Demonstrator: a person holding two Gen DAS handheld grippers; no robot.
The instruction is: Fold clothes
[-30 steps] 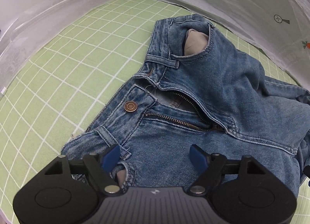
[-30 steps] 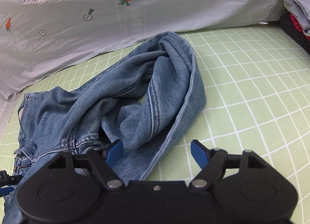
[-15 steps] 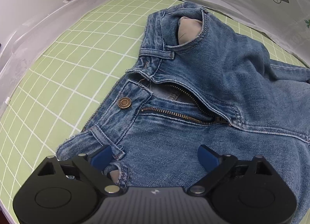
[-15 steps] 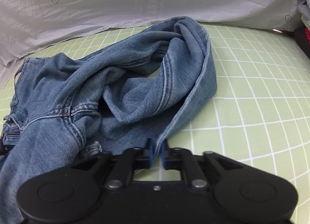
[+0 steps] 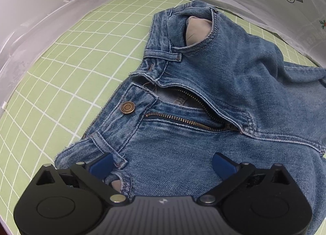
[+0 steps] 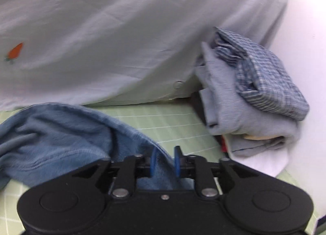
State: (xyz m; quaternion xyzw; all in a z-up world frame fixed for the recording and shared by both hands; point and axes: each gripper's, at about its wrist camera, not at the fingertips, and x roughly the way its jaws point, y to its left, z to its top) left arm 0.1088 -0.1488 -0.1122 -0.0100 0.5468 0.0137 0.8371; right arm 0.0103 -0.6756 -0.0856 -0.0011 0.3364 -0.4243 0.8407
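1. Jeans (image 5: 203, 92): crumpled on the green worktop (image 5: 61, 72), fly open.
2. Your right gripper (image 6: 165, 162): fingers, wide a second ago, now pinch a leg hem, lifting it for straightening.
3. Your left gripper (image 5: 163, 163): fingers wide over the waistband.

Jeans spread on the gridded mat, a gripper set at each end.

The waist of the jeans (image 5: 203, 100) is laid directly ahead of the left gripper (image 5: 163, 165), whose fingers are spread over the cloth, with a belt loop (image 5: 110, 147) just ahead of its left finger. The mat (image 5: 67, 68) is exposed to its left. A leg edge is pinched between the fingers of the right gripper (image 6: 165, 162); a stack of folded clothes (image 6: 250, 96) is set ahead and to its right, and a draped sheet (image 6: 122, 41) is hung behind.
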